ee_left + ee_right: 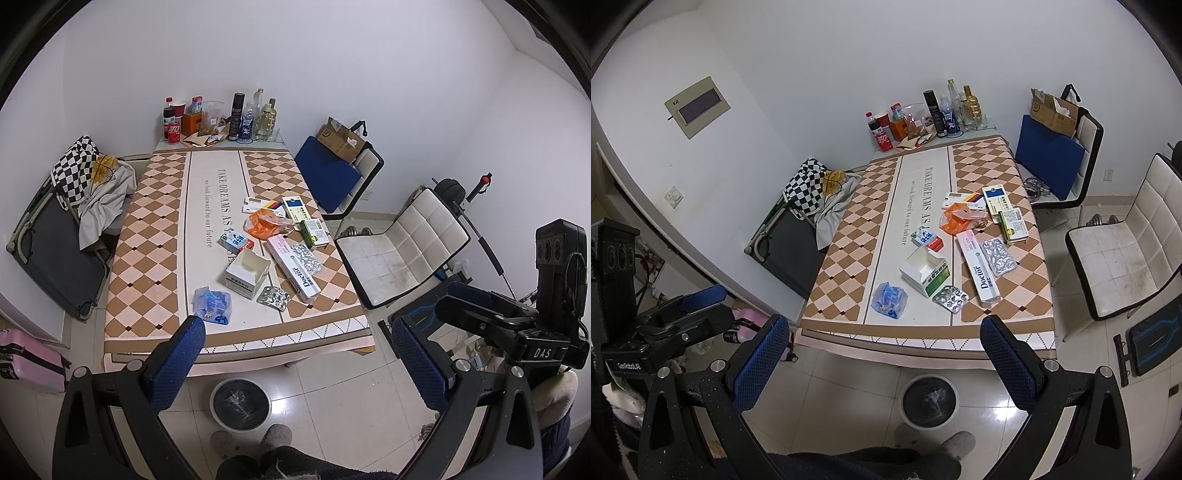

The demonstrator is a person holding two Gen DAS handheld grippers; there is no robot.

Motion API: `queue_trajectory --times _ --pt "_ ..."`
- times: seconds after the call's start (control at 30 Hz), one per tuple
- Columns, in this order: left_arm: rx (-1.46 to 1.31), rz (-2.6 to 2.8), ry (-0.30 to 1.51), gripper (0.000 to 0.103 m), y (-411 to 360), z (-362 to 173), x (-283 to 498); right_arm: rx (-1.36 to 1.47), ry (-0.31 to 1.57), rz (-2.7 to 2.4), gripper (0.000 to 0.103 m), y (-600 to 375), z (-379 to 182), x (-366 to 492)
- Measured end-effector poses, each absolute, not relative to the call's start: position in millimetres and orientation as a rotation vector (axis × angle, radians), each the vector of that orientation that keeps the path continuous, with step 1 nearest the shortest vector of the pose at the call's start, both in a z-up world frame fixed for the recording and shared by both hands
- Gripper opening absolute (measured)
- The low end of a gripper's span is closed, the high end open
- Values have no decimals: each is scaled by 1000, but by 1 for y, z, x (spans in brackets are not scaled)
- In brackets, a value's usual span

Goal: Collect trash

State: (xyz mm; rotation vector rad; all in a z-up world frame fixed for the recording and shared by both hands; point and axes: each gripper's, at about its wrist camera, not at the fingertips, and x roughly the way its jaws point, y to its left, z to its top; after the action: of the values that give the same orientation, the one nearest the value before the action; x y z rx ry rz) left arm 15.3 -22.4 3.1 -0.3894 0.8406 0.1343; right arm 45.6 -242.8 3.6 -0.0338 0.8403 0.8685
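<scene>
Both grippers, left (pixel 295 363) and right (pixel 886 363), hung spread and empty above the bin (pixel 241 403) off the table's (pixel 155 221) near edge, probably staged for the wrappers (pixel 213 305) and boxes (pixel 246 273) near that edge.

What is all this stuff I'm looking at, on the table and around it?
table: 1, orange-and-cream diamond cloth, centre.
blue plastic bag: 1, near edge.
open white box: 1, mid-table.
blister packs: 2, silver, right half.
Doctor box: 1, pink-white, right half.
orange bag: 1, beyond the boxes.
bottles and cans: several, far end by the wall.
bin: 1, black liner, floor beneath near edge.
chairs: 2, white, right of table.
left claw: 1, blue pads, open.
right claw: 1, blue pads, open.
</scene>
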Motion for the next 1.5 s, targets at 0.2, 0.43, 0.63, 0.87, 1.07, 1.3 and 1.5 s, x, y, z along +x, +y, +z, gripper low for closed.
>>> queue_trajectory --times 0.2,0.43,0.63,0.87,1.07,1.3,1.5 --pt "-388 133 842 103 -23 3 16 -32 844 868 103 -243 4 47" --pt "-393 128 852 103 -19 -3 18 -31 847 868 103 -242 4 48" --pt "-394 122 863 103 -6 -12 21 -17 852 841 103 -235 0 53" --pt "-354 321 951 103 32 -70 54 -5 932 654 103 -211 -57 107" --pt "-468 555 1148 103 89 -181 95 -67 1068 533 101 -176 -136 202" --pt "-642 664 1332 99 117 -293 142 -183 1223 527 79 -117 -233 316" --pt "-733 667 1417 54 125 -356 180 -327 1313 541 79 -72 -295 370"
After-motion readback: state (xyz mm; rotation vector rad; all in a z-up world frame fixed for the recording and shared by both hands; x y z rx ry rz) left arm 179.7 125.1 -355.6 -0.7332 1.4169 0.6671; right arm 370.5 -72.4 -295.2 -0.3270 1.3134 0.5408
